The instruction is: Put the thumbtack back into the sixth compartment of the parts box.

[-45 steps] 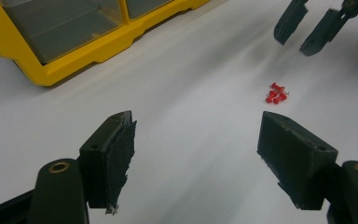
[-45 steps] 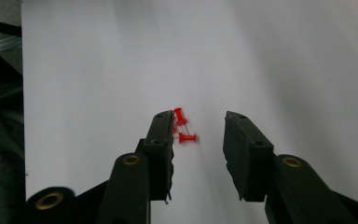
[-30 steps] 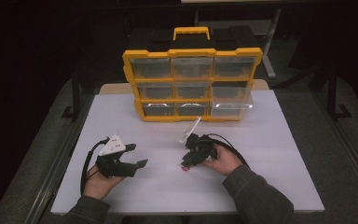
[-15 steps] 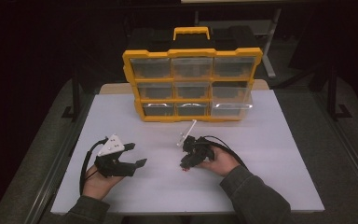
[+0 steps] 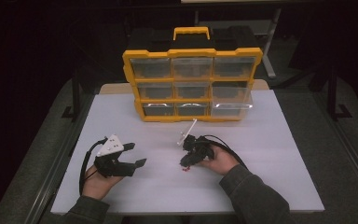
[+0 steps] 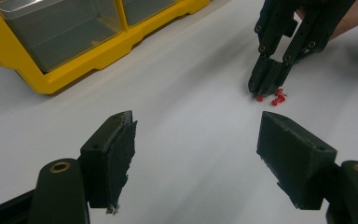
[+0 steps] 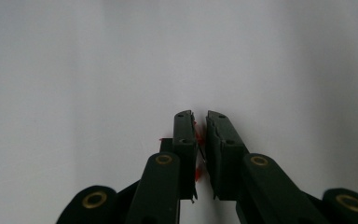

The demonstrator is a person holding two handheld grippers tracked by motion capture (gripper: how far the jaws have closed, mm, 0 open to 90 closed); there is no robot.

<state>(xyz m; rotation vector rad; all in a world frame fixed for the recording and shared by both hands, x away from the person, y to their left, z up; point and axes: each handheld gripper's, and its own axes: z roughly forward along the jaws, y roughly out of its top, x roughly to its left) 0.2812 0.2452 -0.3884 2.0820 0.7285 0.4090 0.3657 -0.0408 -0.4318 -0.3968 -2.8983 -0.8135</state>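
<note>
A few small red pins (image 5: 185,170) (image 6: 278,97) lie on the white table (image 5: 270,140). My right gripper (image 5: 185,164) (image 6: 265,91) (image 7: 200,116) points down at them with its tips on the tabletop. Its jaws have just been closing and stand almost together, with a red pin (image 7: 196,133) pinched in the narrow gap; other red bits lie just beside the tips. My left gripper (image 5: 139,154) (image 6: 196,135) rests at the near left of the table, open wide and empty, pointing toward the right gripper.
A yellow organizer (image 5: 193,84) (image 6: 51,46) with clear drawers stands upright at the back of the table. Its bottom-right drawer (image 5: 230,108) is pulled out a little. Bare white surface lies between the grippers and the case. Dark floor surrounds the table.
The right gripper has tipped down onto the red pins and its jaws have narrowed. The left hand and its gripper have stayed where they were.
</note>
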